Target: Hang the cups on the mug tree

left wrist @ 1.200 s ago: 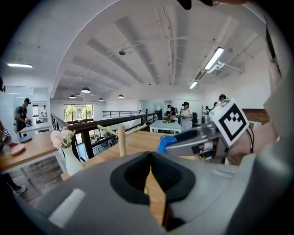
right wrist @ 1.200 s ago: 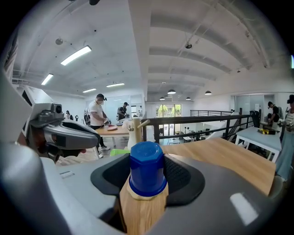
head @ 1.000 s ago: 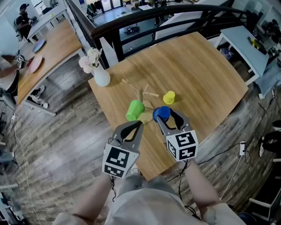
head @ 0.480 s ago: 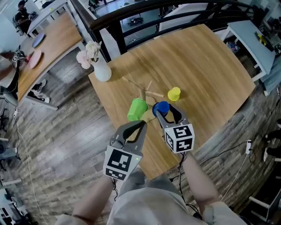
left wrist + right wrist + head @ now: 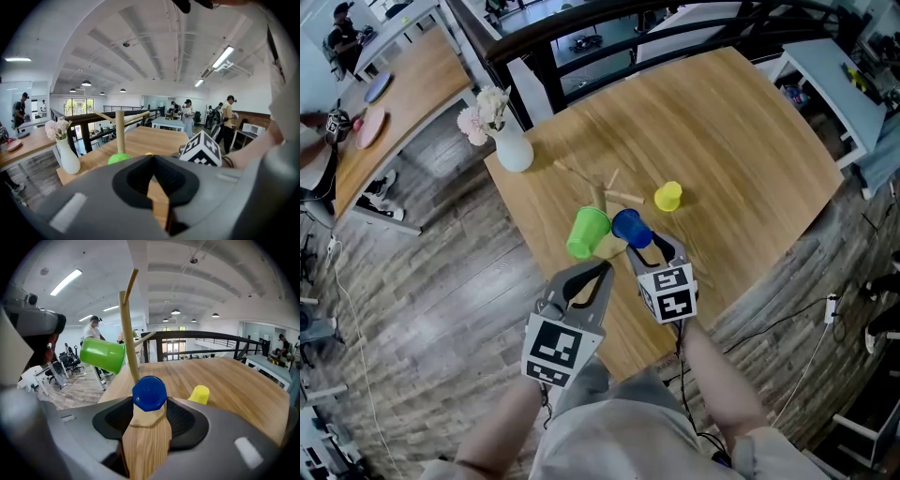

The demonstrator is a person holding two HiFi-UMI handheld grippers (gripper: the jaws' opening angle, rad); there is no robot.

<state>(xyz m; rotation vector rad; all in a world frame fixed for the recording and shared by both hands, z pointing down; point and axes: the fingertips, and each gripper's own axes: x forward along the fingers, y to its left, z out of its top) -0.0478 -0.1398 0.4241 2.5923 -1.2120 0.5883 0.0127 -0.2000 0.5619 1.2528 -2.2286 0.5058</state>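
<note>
My right tongs (image 5: 652, 247) spread wide and clamped on the blue cup (image 5: 149, 393), close by the tree (image 5: 127, 329), green cup (image 5: 587, 232) hung on it, yellow cup (image 5: 667, 196) on the table (image 5: 741, 141), left tongs (image 5: 600, 270) closed, empty.

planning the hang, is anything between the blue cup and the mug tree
Nothing visible does. The blue cup in the right gripper faces the mug tree directly; the green cup hangs off to one side, the yellow cup lies to the other.
</note>
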